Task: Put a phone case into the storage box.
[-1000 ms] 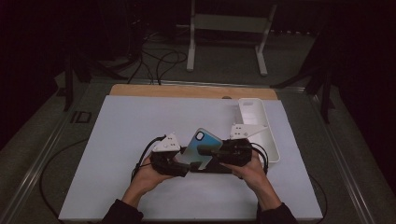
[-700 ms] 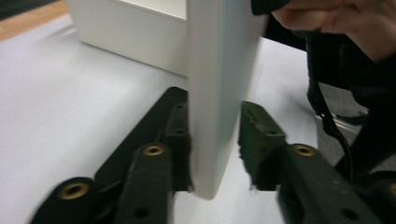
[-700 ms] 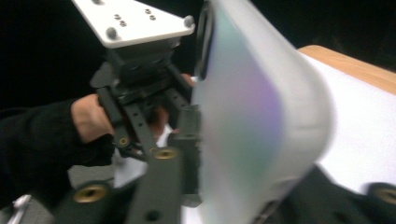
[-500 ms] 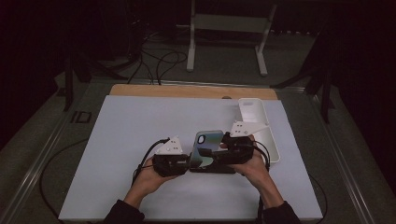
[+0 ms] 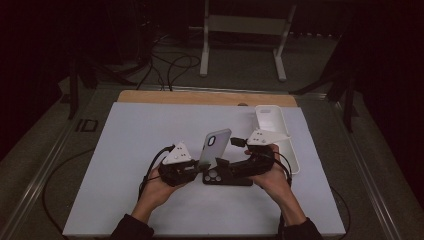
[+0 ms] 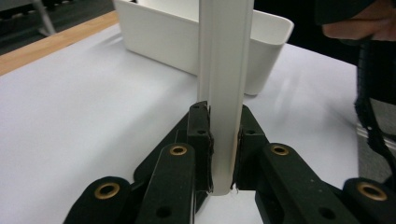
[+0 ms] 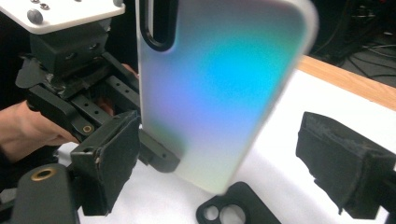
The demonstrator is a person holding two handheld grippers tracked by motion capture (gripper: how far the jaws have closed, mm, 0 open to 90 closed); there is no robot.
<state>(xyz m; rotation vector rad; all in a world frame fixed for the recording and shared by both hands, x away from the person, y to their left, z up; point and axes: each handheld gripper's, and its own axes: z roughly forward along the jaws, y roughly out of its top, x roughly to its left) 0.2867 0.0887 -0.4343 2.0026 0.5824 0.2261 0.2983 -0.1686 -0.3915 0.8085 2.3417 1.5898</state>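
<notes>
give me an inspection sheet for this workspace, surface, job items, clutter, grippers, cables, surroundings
Surface: white mat on a table with a wooden far edge.
Job's things: iridescent phone case held upright; black phone flat on the mat beneath it.
Clutter: white tray at the mat's right edge.
Grippers: left gripper clamped on the case's edge; right gripper has just been opening, pads clear of the case between them.
Cables: black cable trailing from the left gripper; more on the floor behind.
Surroundings: dark room, white stand beyond the table.
</notes>
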